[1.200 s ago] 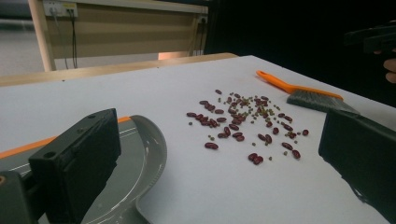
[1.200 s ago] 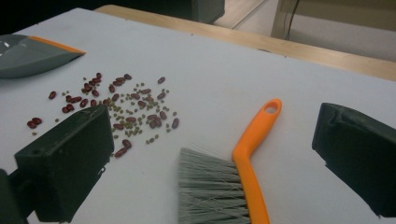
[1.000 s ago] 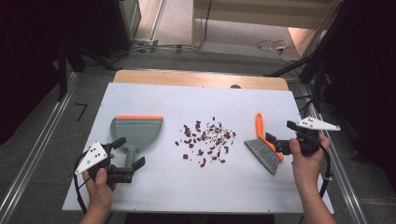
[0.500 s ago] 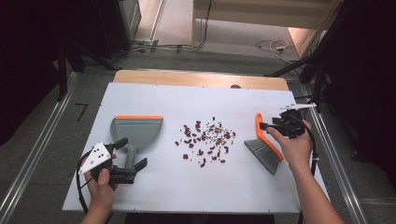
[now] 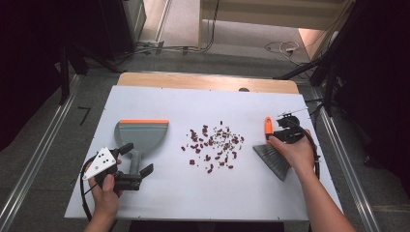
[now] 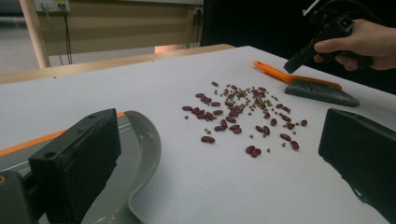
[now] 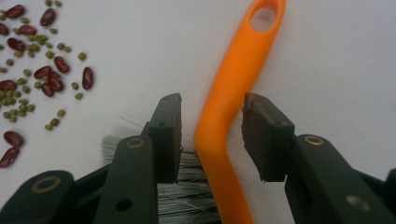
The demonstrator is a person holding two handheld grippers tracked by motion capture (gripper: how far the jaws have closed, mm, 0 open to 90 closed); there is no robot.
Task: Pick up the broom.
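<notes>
The table [image 5: 159, 203] is plain white, with a pale wood strip along its far edge in the upper middle of the high view. At centre lie dark red beans [image 5: 212, 145] mixed with small olive-green ones. The dustpan [image 5: 141, 135] at left is grey with an orange front lip. The brush [image 7: 224, 135] at right has a bright orange handle and grey bristles. The left gripper [image 5: 135, 166] is black, topped by a white plate dotted with dark holes. The right gripper [image 7: 210, 126] is black too, with brass-coloured rivets and brownish pads [image 7: 254, 130].
</notes>
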